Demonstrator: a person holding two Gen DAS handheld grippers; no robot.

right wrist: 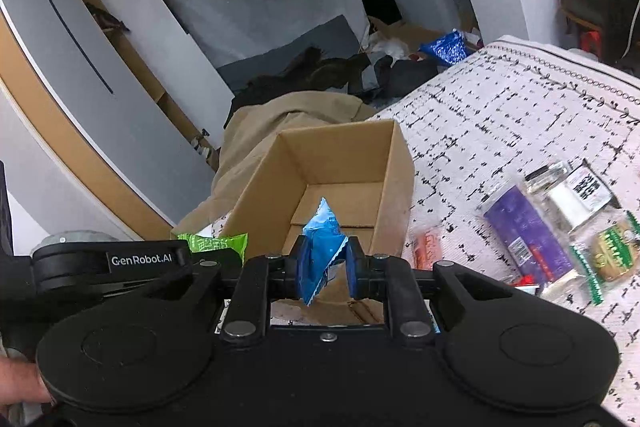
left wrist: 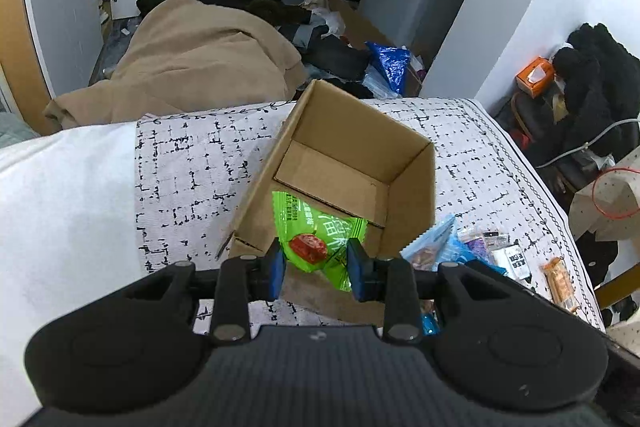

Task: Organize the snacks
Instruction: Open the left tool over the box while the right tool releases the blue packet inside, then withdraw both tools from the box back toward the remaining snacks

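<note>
An open, empty cardboard box point(left wrist: 412, 187) stands on the patterned bed cover. My left gripper point(left wrist: 318, 261) is shut on a green snack packet point(left wrist: 316, 227), which hangs over the box's near end. In the right wrist view my right gripper point(right wrist: 328, 261) is shut on a crumpled blue snack packet point(right wrist: 320, 247) held above the near edge of the box point(right wrist: 392, 195). The green packet point(right wrist: 218, 245) and the left gripper's housing point(right wrist: 116, 261) show just to its left. A blue packet point(left wrist: 438, 243) shows by the box's right corner in the left wrist view.
Loose snacks lie on the cover right of the box: a purple packet point(right wrist: 528, 239), a white and black packet point(right wrist: 588, 187), a green-edged biscuit point(right wrist: 612, 251) and an orange packet point(right wrist: 428, 247). A tan blanket point(left wrist: 192, 67) and clutter lie beyond the bed. A hand point(right wrist: 20, 387) shows at lower left.
</note>
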